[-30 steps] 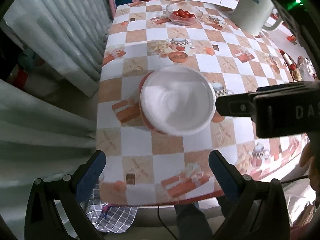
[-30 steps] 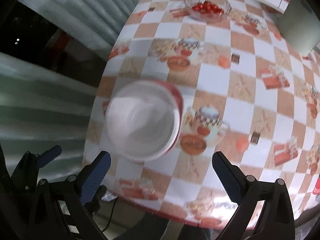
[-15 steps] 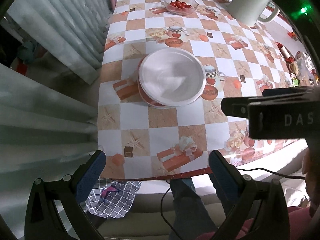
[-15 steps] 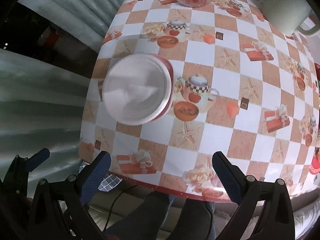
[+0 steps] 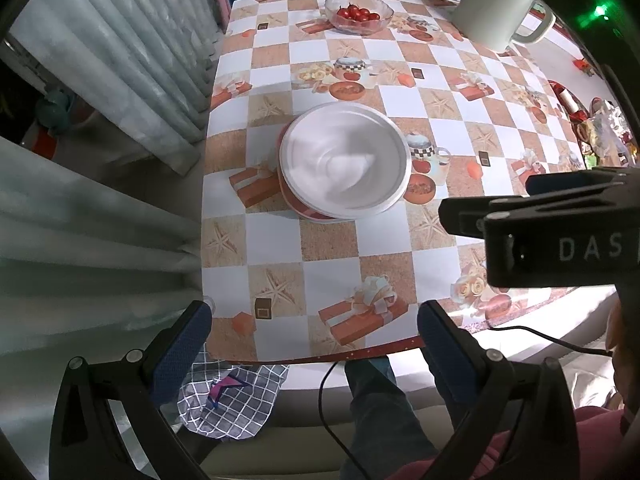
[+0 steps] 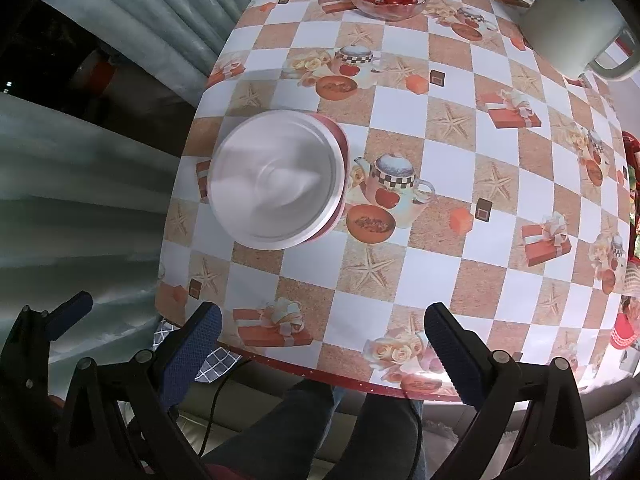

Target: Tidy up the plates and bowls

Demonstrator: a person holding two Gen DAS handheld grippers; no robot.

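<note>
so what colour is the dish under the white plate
Red, peeking out beneath the white plate; the red dish shows best in the right wrist view.

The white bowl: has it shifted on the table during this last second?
No. The white bowl sits on the same squares, beside the printed teapot. Only the cameras pulled back, so it looks smaller than a second ago.

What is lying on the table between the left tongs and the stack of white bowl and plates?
Nothing: between the left tongs and the white bowl there is only bare printed tablecloth, seen in the left wrist view.
</note>
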